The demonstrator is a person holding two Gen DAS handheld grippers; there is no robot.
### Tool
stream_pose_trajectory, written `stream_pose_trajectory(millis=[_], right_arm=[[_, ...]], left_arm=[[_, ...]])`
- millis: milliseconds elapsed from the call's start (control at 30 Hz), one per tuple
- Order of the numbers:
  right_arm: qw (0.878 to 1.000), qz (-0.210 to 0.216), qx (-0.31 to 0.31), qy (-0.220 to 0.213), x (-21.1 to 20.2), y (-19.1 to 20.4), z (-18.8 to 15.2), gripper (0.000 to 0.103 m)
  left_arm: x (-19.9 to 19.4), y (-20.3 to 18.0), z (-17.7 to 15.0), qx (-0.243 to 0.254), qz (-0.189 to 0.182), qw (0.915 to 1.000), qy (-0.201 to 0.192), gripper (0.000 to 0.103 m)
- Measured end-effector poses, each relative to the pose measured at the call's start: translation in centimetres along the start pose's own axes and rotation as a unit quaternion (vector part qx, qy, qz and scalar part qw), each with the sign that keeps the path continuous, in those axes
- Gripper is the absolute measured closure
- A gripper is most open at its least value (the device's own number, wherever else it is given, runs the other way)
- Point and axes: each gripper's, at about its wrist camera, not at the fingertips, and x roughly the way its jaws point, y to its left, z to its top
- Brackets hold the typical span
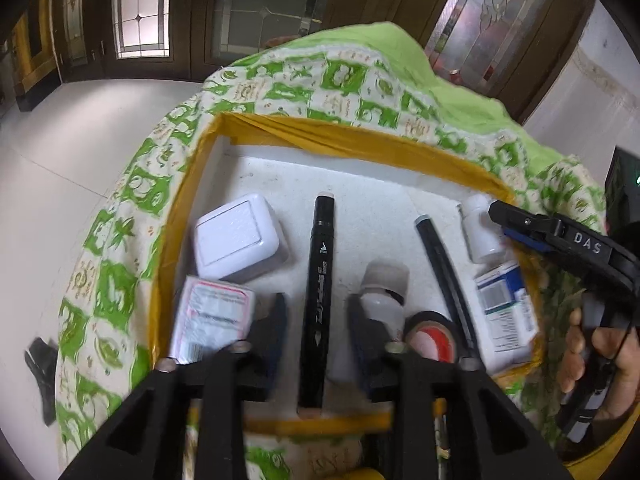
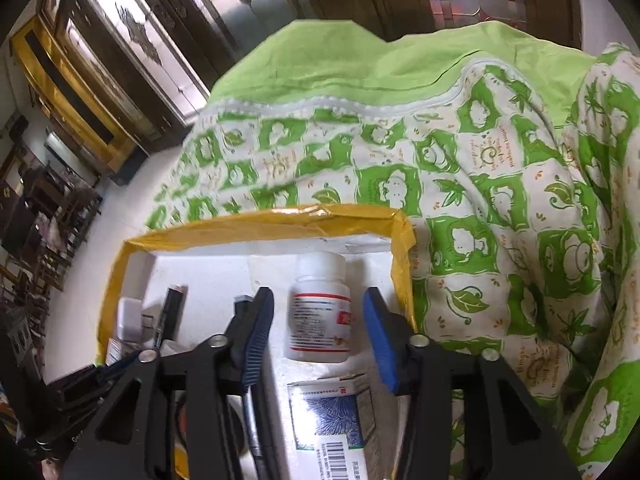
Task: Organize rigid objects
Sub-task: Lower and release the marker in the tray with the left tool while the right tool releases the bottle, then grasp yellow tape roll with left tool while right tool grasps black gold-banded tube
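Left wrist view: yellow-taped tray (image 1: 320,130) on green-patterned cloth (image 1: 352,80), white floor (image 1: 80,128) around.

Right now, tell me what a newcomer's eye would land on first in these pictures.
The yellow-taped white tray sitting on the green frog-print quilt catches the eye first. A black marker lies down the tray's middle, untouched between the open fingers of the left hand-held gripper. At the tray's far right corner, a white pill bottle lies between the open fingers of the right hand-held gripper.
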Motion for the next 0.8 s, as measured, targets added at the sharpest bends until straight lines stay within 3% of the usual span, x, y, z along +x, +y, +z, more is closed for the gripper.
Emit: stream_pose_trajectory(millis=[33,100,267,433,533,667,800], right_arm=[[1.0,0.003,0.005,-0.007,-0.6,-0.1,-0.1,0.054],[0.999,0.015,0.015,-0.025,-2.0,-0.2,-0.4,0.05],[0.996,0.046,0.043,-0.058,-5.6,-0.4,-2.0,0.04],[0.995,0.046,0.045,-0.08,-8.9,-0.1,-5.0,0.032],[0.994,0.041,0.041,-0.088,-10.2,-0.1,-7.1,0.024],[0.996,0.043,0.047,-0.061,-10.6,-0.1,-10.2,0.024],[0.996,0.071,0.058,-0.018,-9.7,0.2,-12.4,0.024]], left_arm=[[-0.6,0.1,-0.3,-0.005,-0.005,0.9999,-0.007,0.044],[-2.5,0.1,-1.3,-0.013,-0.016,0.9994,-0.029,0.036],[-5.3,-0.1,-5.3,-0.005,-0.017,0.9989,-0.043,0.031],[-5.4,-0.9,-9.4,0.028,0.018,0.9991,-0.025,0.029],[-5.7,-1.4,-10.3,0.025,0.006,0.9995,-0.02,0.029],[-6.3,-1.3,-11.1,0.012,0.005,0.9995,-0.028,0.029],[-6.4,-0.3,-11.8,-0.017,0.003,0.9996,-0.022,0.029]])
